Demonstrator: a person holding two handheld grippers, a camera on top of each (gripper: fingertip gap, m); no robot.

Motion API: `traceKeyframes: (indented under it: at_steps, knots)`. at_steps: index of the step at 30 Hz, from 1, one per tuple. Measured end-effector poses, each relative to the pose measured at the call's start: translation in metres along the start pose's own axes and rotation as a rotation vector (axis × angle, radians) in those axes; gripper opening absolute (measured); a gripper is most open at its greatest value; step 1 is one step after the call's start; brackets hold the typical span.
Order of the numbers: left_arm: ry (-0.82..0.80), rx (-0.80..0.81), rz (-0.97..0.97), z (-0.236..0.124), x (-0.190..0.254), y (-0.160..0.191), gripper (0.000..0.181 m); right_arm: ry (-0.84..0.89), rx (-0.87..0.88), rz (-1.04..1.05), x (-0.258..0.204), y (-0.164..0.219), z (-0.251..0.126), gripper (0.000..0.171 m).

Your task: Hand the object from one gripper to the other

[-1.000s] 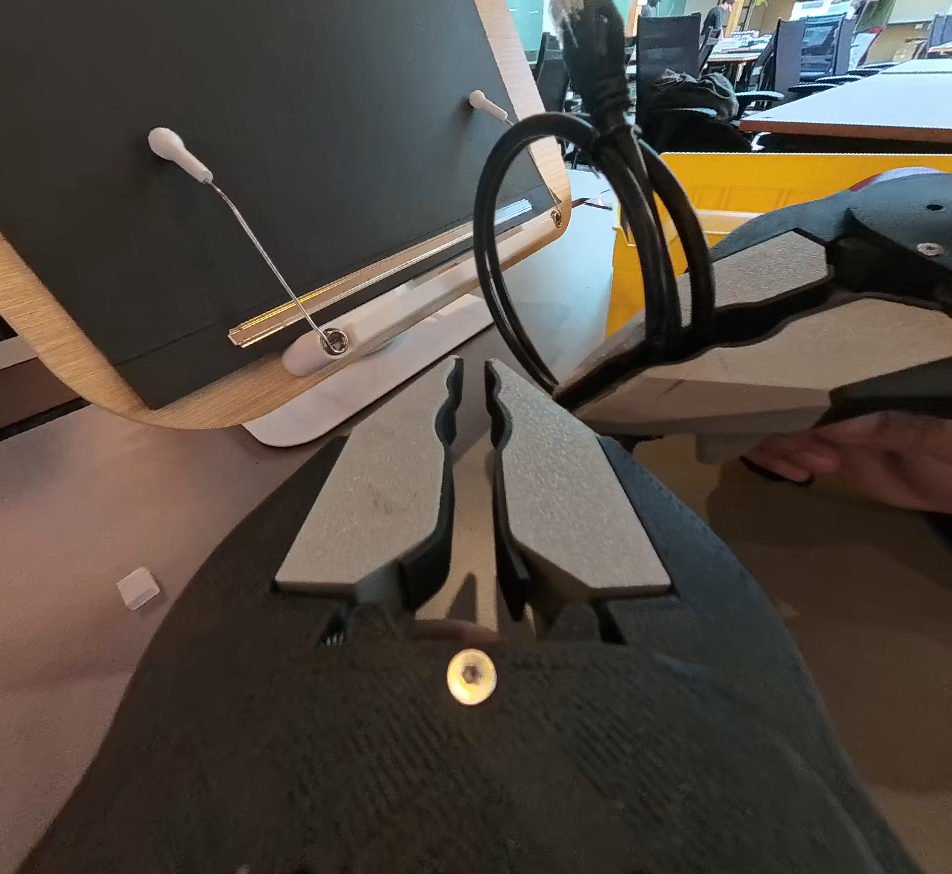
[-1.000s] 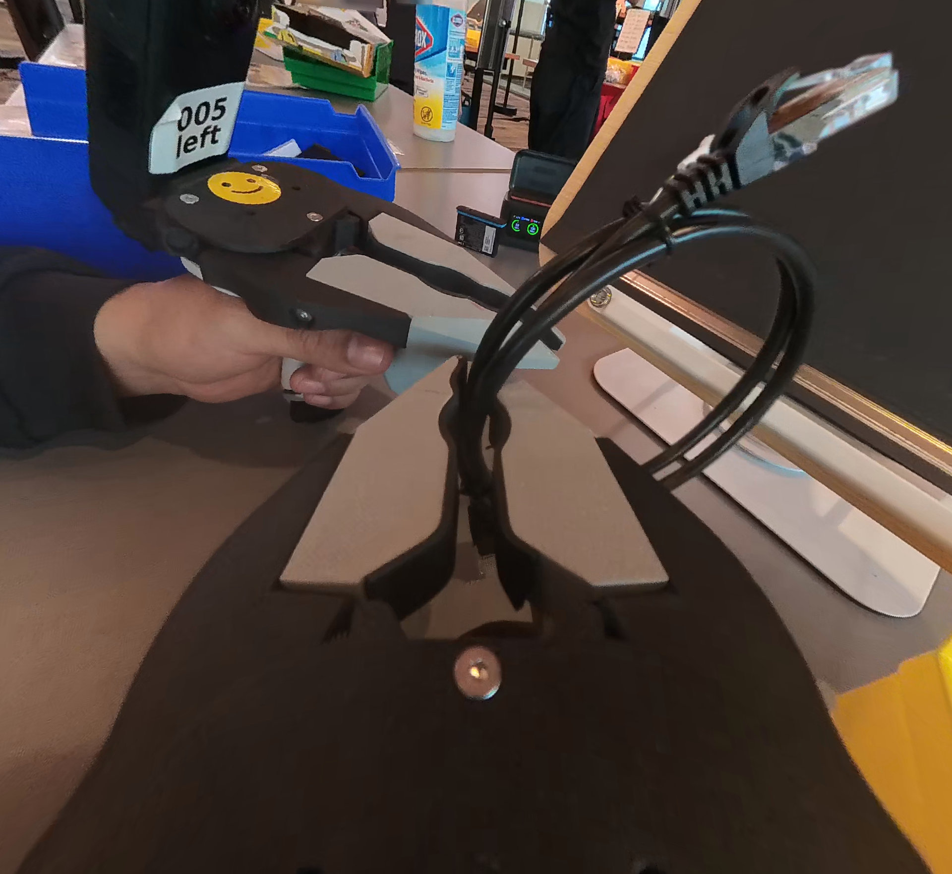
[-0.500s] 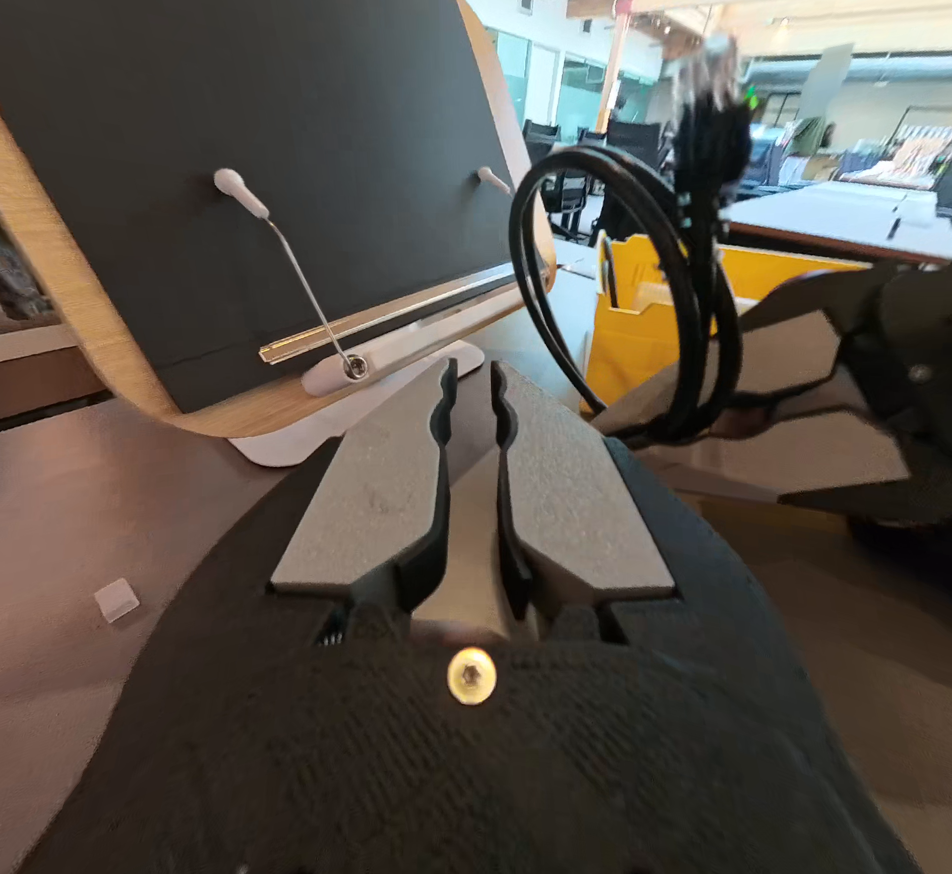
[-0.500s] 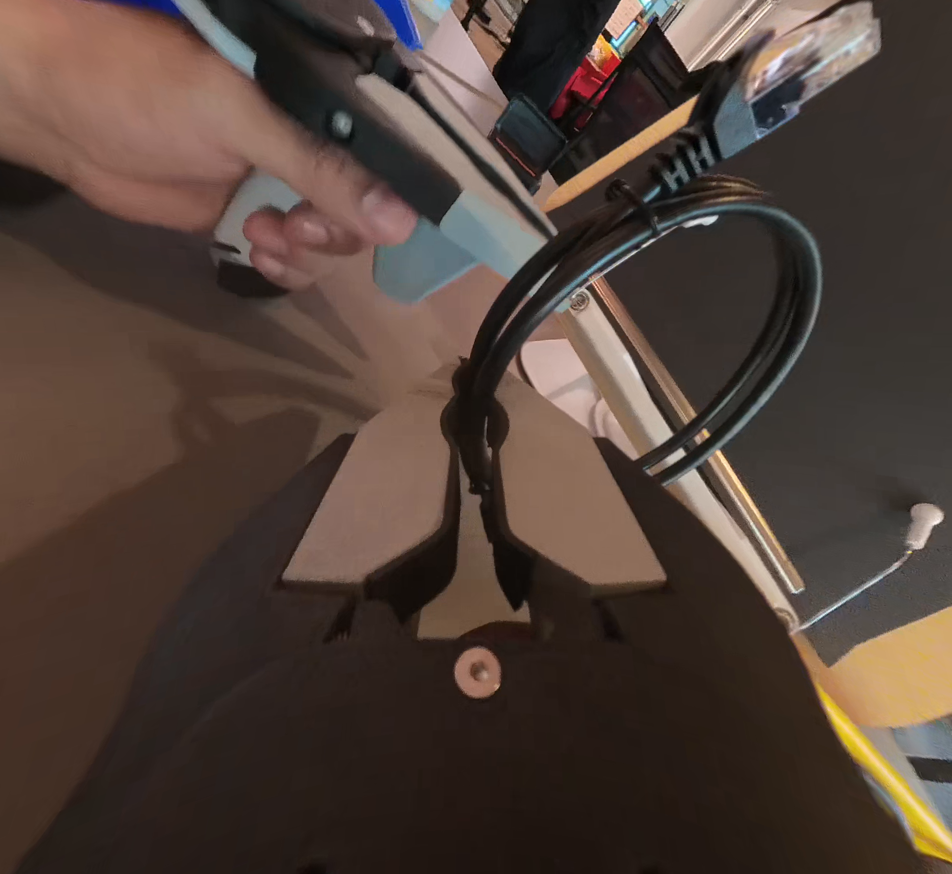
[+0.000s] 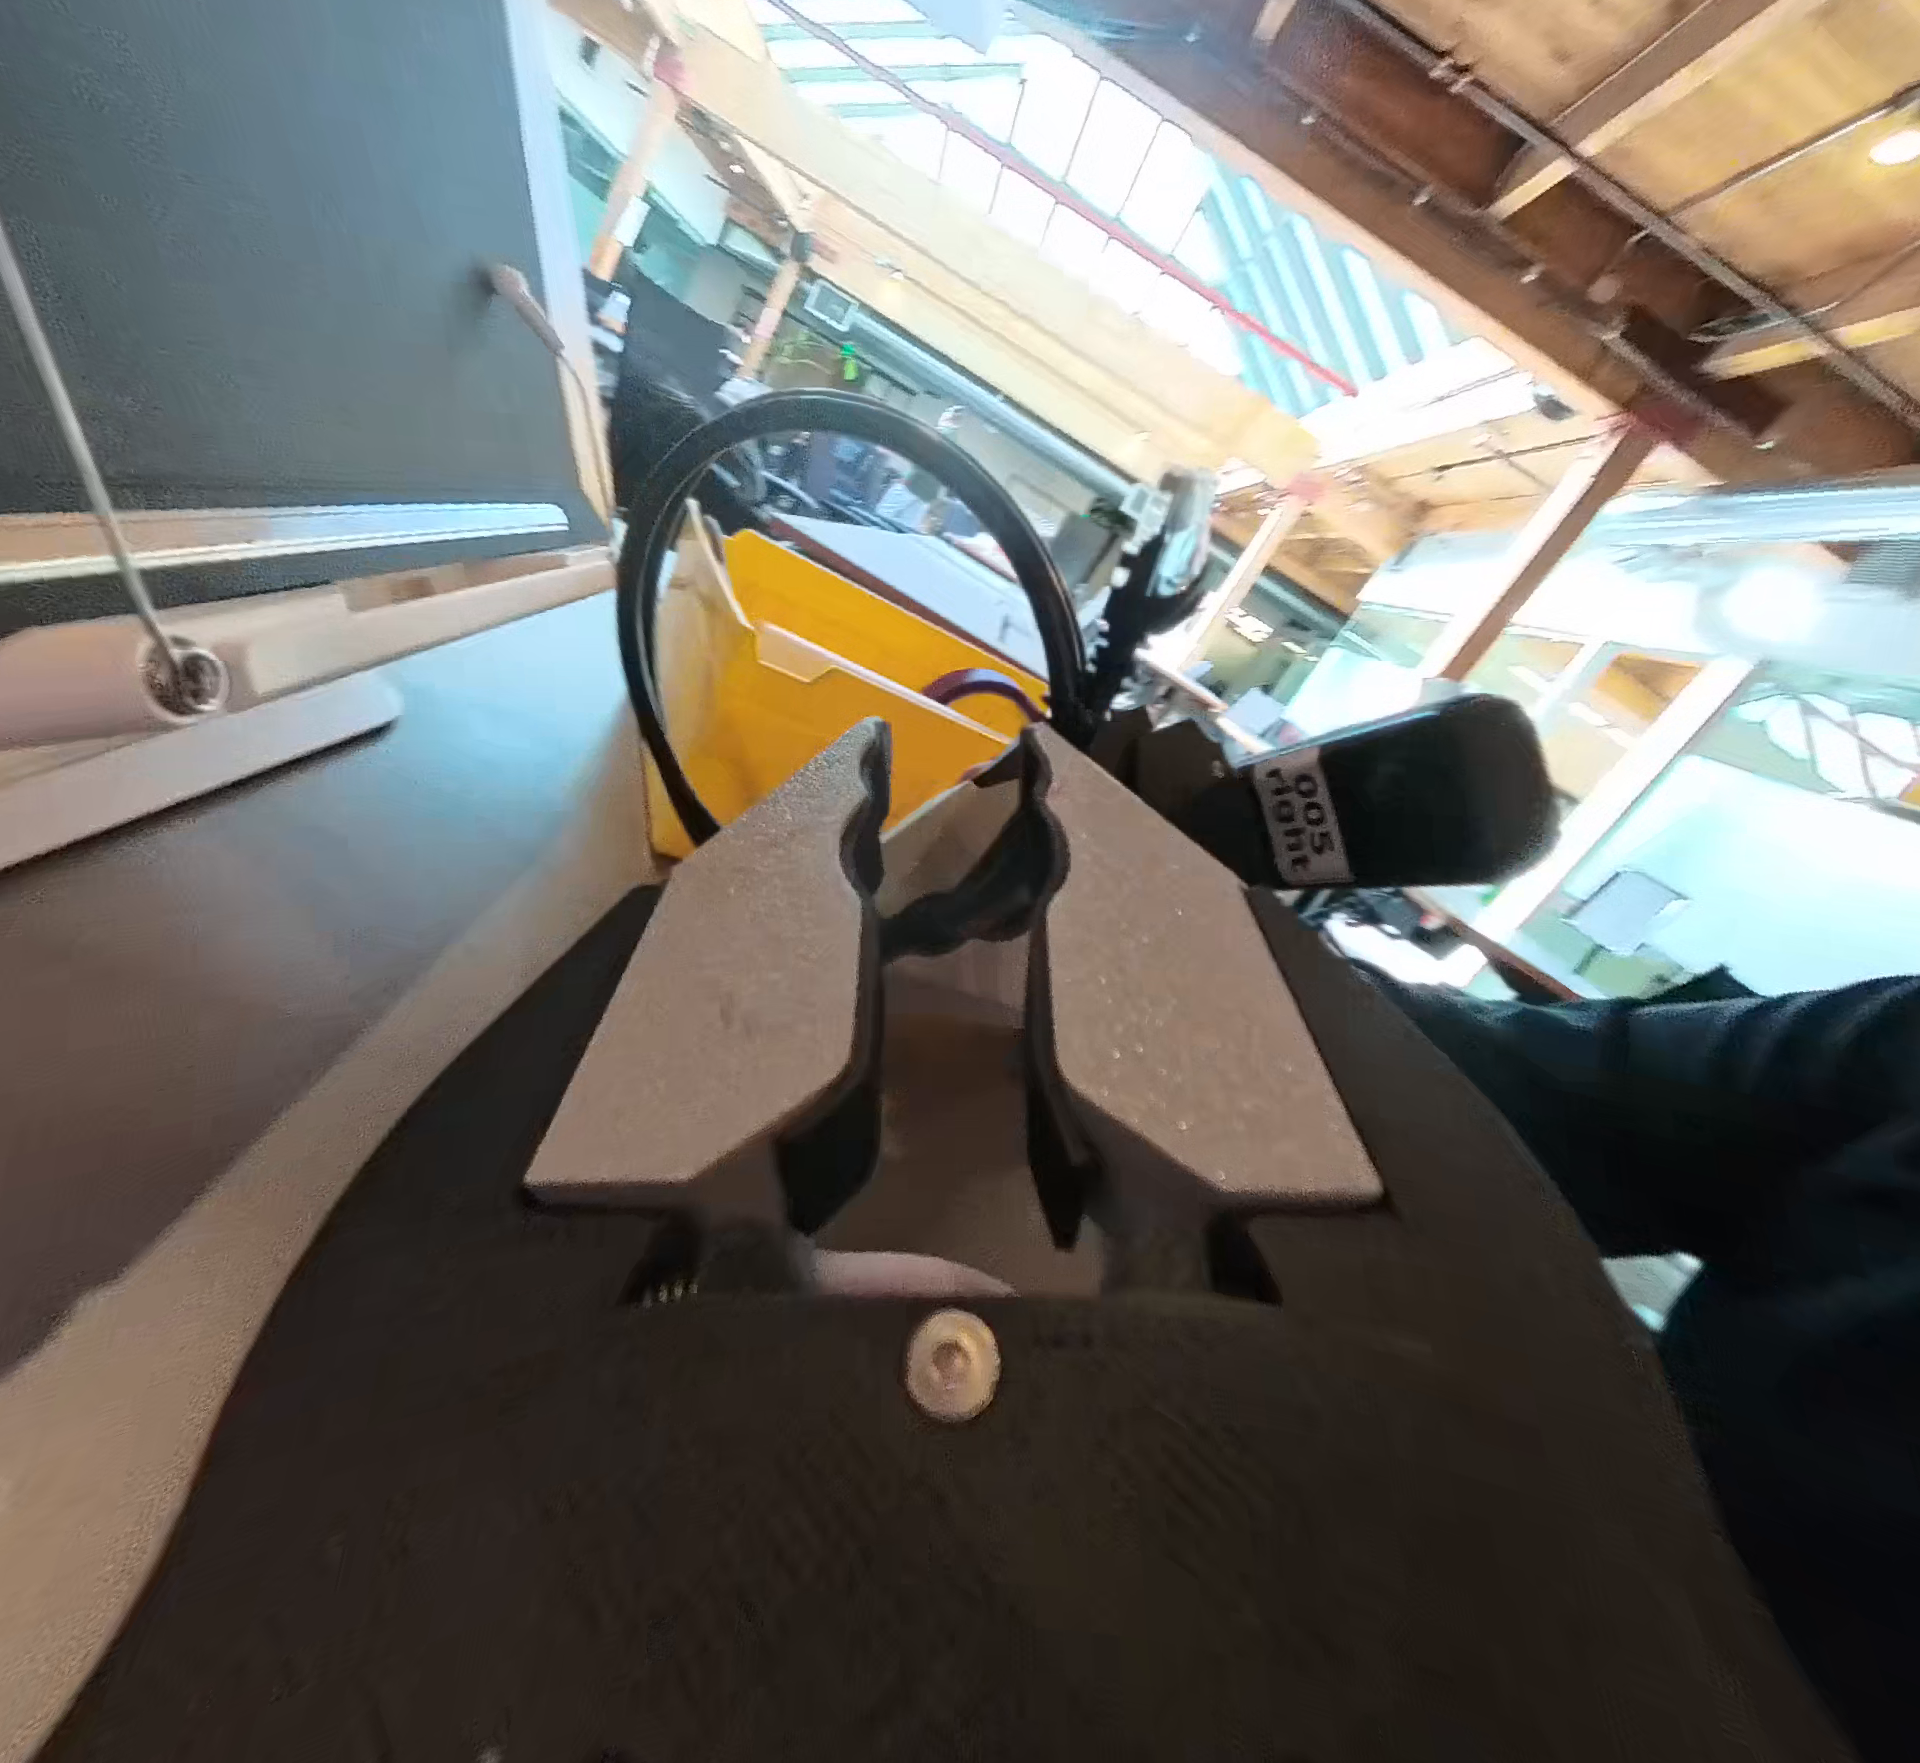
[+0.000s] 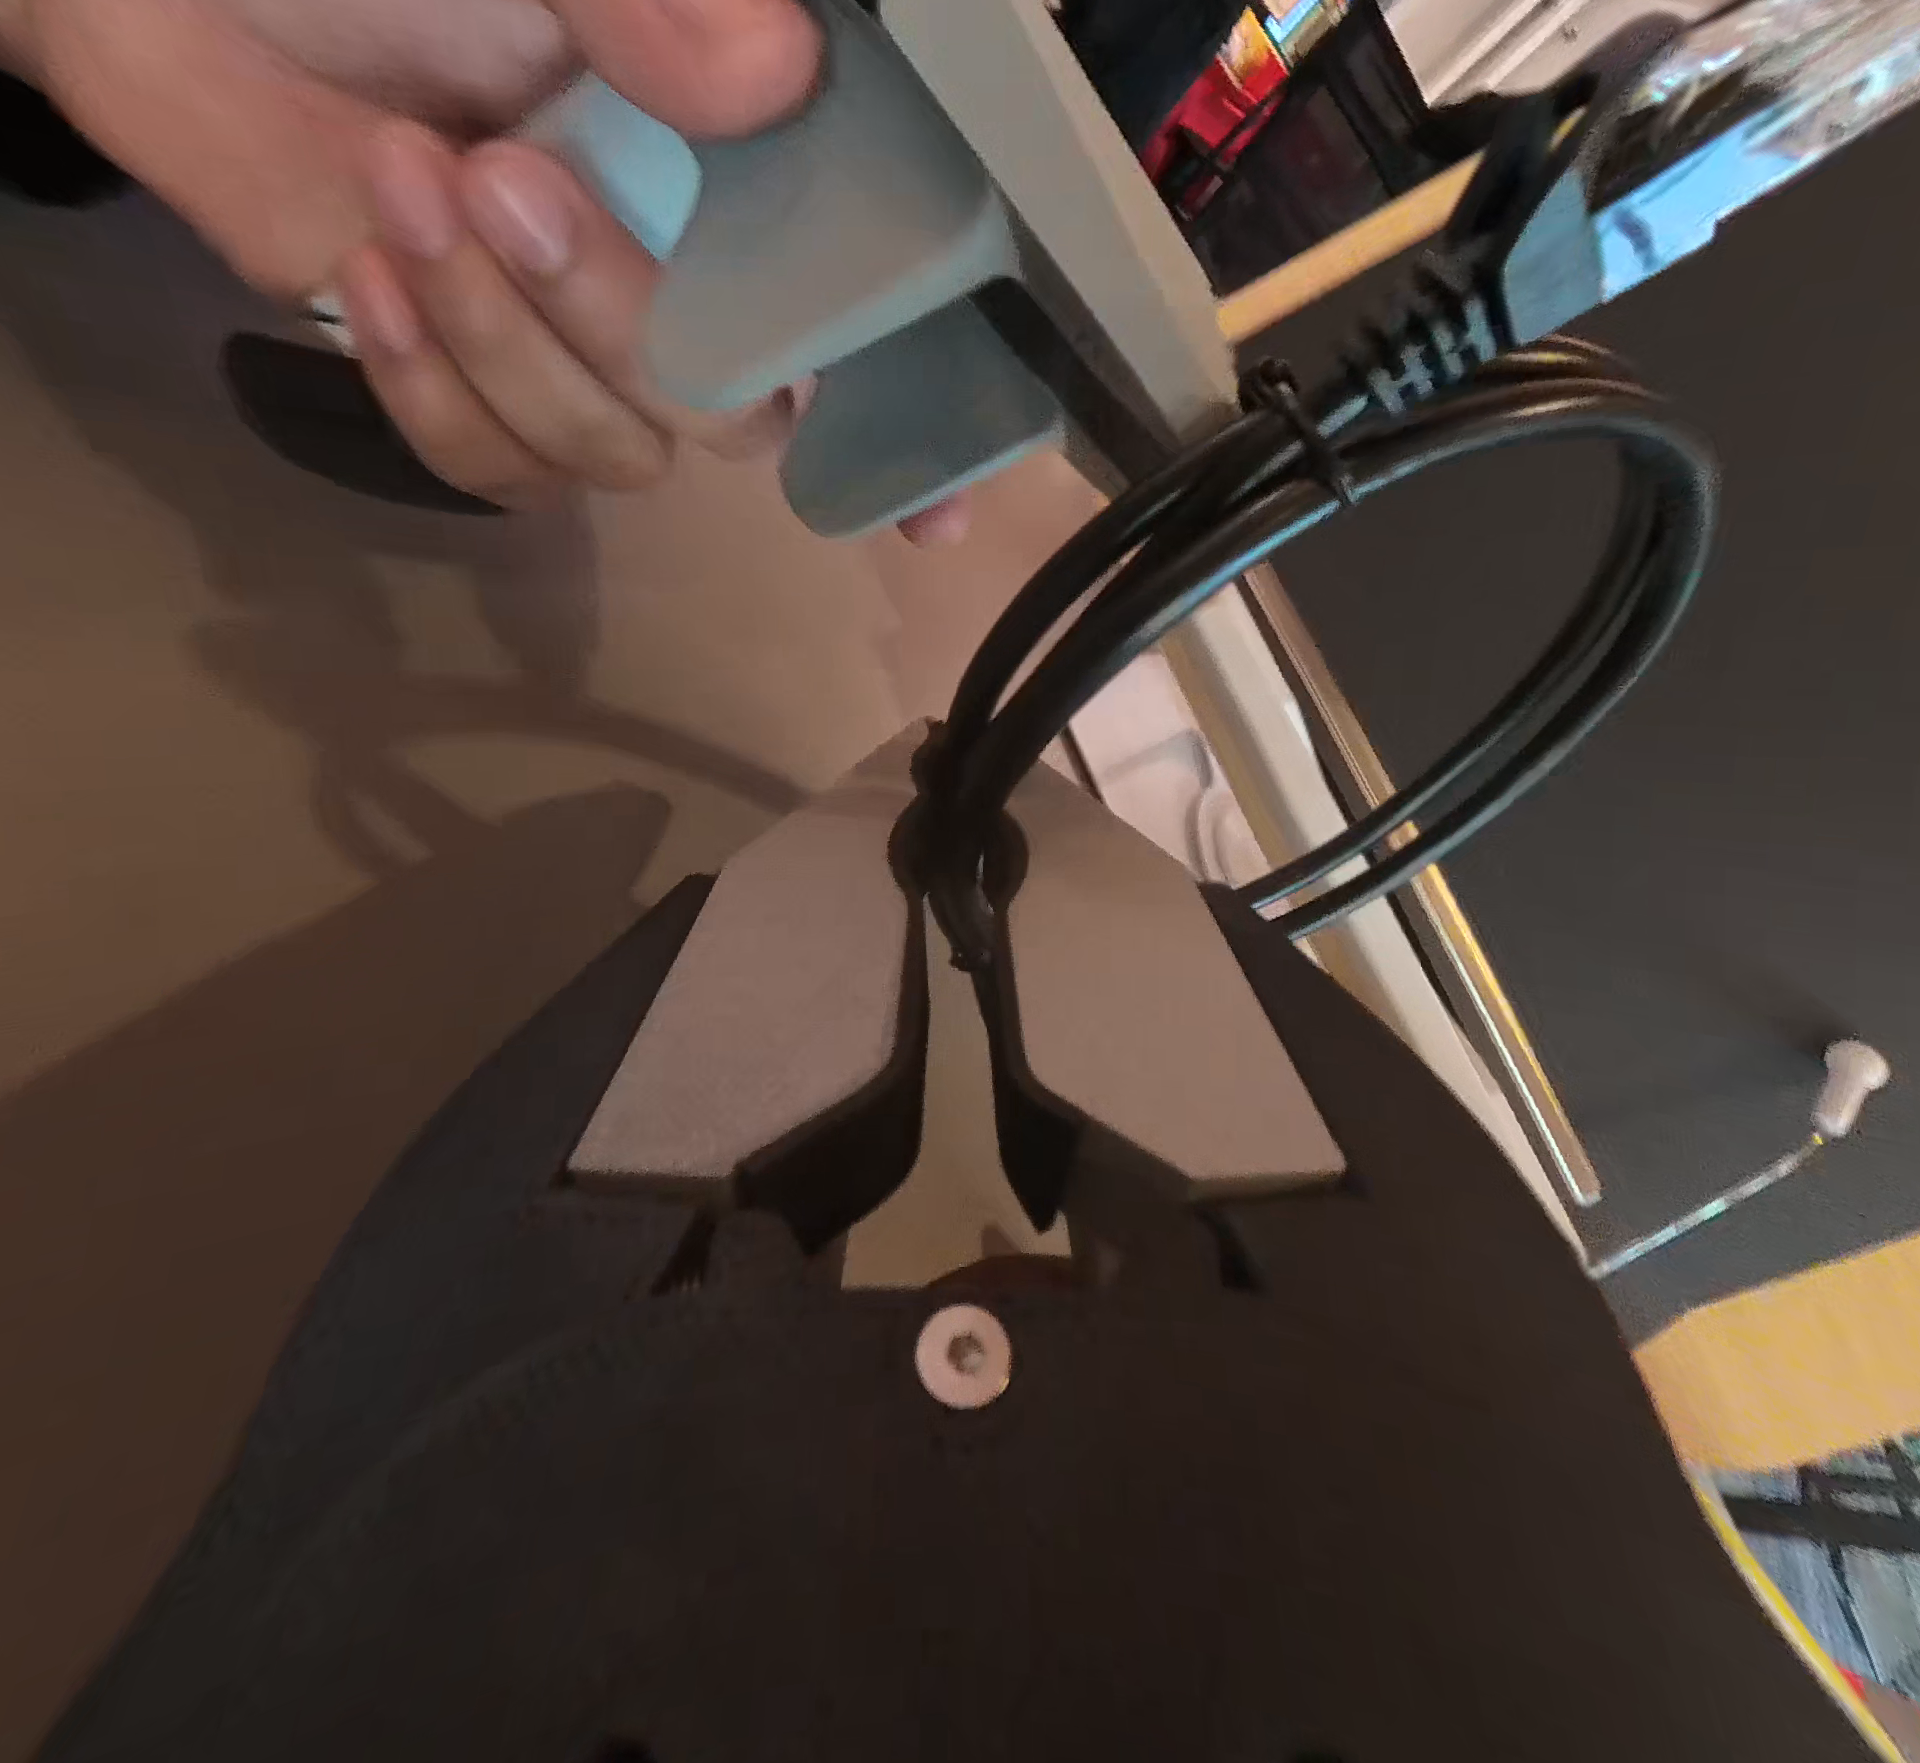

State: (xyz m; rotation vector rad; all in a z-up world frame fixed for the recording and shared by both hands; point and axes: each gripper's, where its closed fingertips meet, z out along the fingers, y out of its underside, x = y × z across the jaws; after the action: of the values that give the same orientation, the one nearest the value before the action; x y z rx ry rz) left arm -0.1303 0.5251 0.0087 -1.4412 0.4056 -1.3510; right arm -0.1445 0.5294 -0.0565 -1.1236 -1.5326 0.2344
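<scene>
1. Right wrist view: the right gripper (image 6: 961, 840) is clamped on the coiled black cable (image 6: 1455, 633), which loops up off the tabletop (image 6: 260, 830).
2. Its clear plug (image 6: 1704, 155) sticks out toward the upper right.
3. The left gripper (image 5: 951, 778) has its jaws parted and empty, just beside the coil.
4. A yellow bin (image 5: 800, 685) stands behind, near the book stand (image 5: 260, 186).

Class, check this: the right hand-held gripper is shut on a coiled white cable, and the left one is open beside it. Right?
Not quite: the coiled cable is black, not white, as the right wrist view shows. The right hand-held gripper is shut on it, and the left hand-held gripper is open.
</scene>
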Motion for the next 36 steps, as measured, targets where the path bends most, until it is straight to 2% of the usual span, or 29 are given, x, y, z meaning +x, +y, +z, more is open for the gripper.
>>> traceKeyframes:
  at_steps: [9, 11, 12, 16, 19, 21, 25, 27, 28, 30, 32, 34, 36]
  knots:
    - [0.145, -0.077, 0.066, 0.002, 0.027, 0.014, 0.022, -0.072, 0.053, 0.015, -0.016, -0.012, 0.0, 0.0]
    - [0.161, -0.082, 0.063, 0.003, 0.03, 0.015, 0.044, -0.086, 0.054, 0.031, -0.018, -0.013, 0.0, 0.001]
    - [0.176, -0.083, 0.067, 0.003, 0.033, 0.016, 0.045, -0.1, 0.06, 0.05, -0.019, -0.014, -0.001, 0.001]
    - [0.11, -0.11, 0.13, 0.008, 0.028, 0.021, 0.04, -0.132, 0.092, 0.063, -0.024, -0.019, -0.003, 0.001]
    - [0.119, -0.128, 0.233, 0.011, 0.037, 0.024, 0.018, -0.159, 0.094, 0.042, -0.034, -0.023, -0.001, 0.009]
    - [0.078, -0.185, 0.346, 0.012, 0.037, 0.029, 0.005, -0.169, 0.085, 0.051, -0.036, -0.022, 0.001, 0.01]
    - [-0.145, -0.22, 0.592, 0.01, 0.018, 0.019, 0.004, -0.135, 0.039, 0.075, -0.025, -0.011, 0.004, 0.02]
    - [-0.303, -0.253, 0.778, 0.004, 0.004, 0.011, 0.004, -0.111, 0.018, 0.091, -0.017, -0.005, 0.004, 0.027]
    - [-0.345, -0.27, 0.866, 0.002, 0.001, 0.009, 0.004, -0.114, 0.026, 0.106, -0.014, -0.005, 0.002, 0.026]
    - [-0.4, -0.291, 1.074, -0.001, 0.0, 0.007, 0.004, -0.158, 0.071, 0.21, -0.012, -0.01, -0.002, 0.027]
    - [-0.442, -0.313, 1.27, -0.002, 0.001, 0.01, 0.004, -0.255, 0.128, 0.376, -0.011, -0.017, -0.007, 0.037]
    - [-0.485, -0.314, 1.396, -0.001, -0.001, 0.009, 0.004, -0.364, 0.208, 0.512, -0.01, -0.026, -0.015, 0.052]
    - [-0.494, -0.315, 1.484, 0.0, -0.002, 0.013, 0.004, -0.412, 0.287, 0.603, -0.003, -0.032, -0.023, 0.056]
